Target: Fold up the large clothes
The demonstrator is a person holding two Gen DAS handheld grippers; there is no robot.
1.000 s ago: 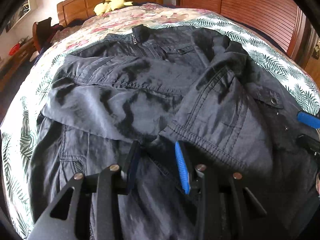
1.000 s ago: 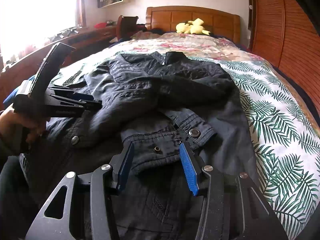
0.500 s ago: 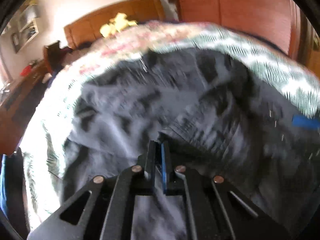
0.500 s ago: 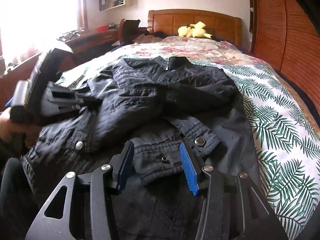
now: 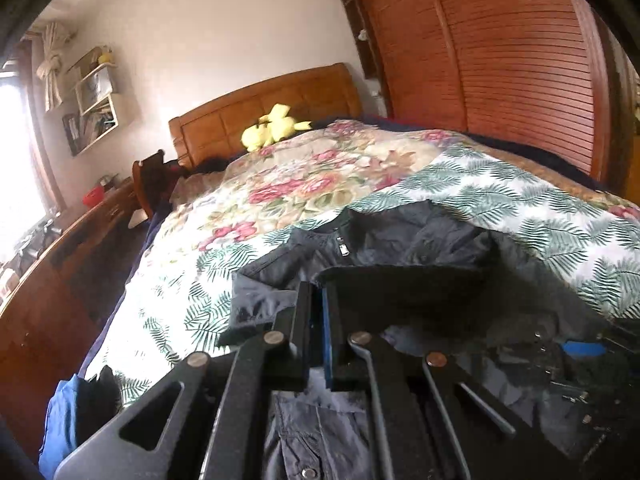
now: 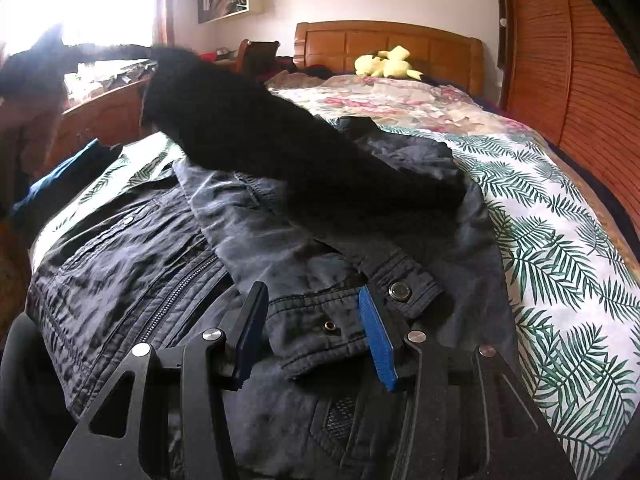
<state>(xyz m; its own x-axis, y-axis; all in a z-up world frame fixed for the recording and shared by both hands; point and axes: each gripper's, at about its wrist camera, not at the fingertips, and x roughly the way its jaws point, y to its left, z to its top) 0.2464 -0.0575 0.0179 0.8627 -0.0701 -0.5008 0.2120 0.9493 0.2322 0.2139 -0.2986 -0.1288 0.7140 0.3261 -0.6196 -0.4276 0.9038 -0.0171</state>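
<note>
Two grippers | dark grey cotton zip jacket (image 6: 152,264) spread on palm-print bed (image 6: 560,248) | left gripper (image 5: 318,320) jaws clamped on lifted sleeve (image 6: 260,132) | right gripper (image 6: 316,340) jaws wide, empty, straddling cuff (image 6: 360,312) | soft, floppy, fairly heavy; grip seams.

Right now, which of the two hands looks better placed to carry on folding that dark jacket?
The left gripper, probably. It is shut on a sleeve and holds it raised over the jacket, ready to lay it across. The right gripper sits open around the other cuff, gripping nothing.
</note>
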